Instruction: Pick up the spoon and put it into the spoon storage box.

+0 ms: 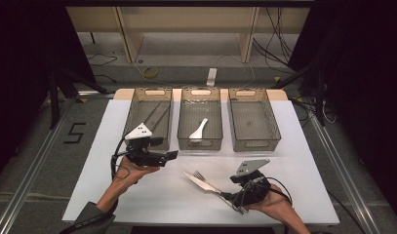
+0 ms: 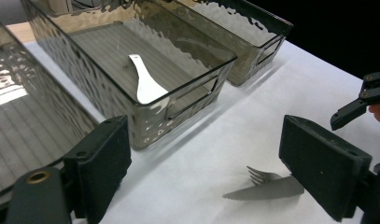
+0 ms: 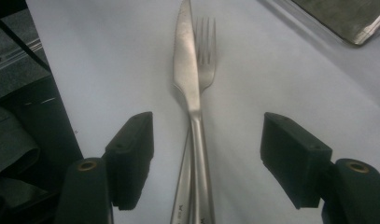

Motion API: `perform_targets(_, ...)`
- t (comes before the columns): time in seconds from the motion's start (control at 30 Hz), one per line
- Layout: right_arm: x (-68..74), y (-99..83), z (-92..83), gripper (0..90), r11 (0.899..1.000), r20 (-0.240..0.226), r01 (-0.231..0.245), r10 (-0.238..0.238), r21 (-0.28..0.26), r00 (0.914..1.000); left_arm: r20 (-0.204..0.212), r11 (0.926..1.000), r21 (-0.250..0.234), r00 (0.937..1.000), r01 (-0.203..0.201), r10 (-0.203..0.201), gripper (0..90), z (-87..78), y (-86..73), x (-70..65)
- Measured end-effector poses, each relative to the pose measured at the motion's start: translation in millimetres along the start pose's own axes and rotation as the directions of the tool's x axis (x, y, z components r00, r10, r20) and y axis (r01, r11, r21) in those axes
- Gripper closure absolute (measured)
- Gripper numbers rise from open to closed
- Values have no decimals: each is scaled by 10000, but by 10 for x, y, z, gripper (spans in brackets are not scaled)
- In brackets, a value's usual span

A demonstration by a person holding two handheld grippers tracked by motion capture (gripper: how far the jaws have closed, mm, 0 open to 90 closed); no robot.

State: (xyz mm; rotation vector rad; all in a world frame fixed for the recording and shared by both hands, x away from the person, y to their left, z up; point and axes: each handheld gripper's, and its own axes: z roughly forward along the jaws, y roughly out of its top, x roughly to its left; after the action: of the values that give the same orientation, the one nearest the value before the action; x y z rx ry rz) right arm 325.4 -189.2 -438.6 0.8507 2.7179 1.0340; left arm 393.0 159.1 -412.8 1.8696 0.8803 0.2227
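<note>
White tabletop (image 1: 303,146), three bins at far edge. Knife (image 3: 187,79) and fork (image 3: 205,51) stacked between spread jaws of right hand-held gripper (image 3: 206,163), straddled for pickup. Left hand-held gripper (image 2: 206,168) held apart, empty, beside spoon (image 2: 144,84) bin.

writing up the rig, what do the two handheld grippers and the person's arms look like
Both the left gripper and the right gripper are black, each topped by a grey three-cornered plate, with blocky black jaws on brass-coloured pivots and a black cable trailing off. A dark grey-green sleeve covers the left forearm.
</note>
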Motion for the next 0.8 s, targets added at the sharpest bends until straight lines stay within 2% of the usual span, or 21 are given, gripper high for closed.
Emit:
perform_targets(0.17, 13, 8, 19, 373, 10000, -49, 39, -39, 80, 10000, -176, 9989, -194, 9990, -426, 422, 162, -88, -40, -56)
perform_targets(0.3, 10, 11, 46, 372, 9997, -49, 76, -75, 234, 10000, -88, 9985, -311, 9989, -456, 453, 163, -151, -80, -104)
perform_targets(0.57, -26, 27, 122, 346, 9938, -125, -86, 100, 1106, 9999, -230, 9960, -218, 9960, -868, 863, 163, -238, -142, -199)
perform_targets(0.67, -47, 41, 138, 336, 9890, -65, -203, 215, 1462, 9997, -239, 9958, -115, 9956, -911, 908, 163, -248, -169, -217)
perform_targets(0.8, -66, 67, 157, 333, 9849, 9, -421, 425, 1679, 9991, -262, 9960, -4, 9957, -889, 888, 162, -262, -201, -230)
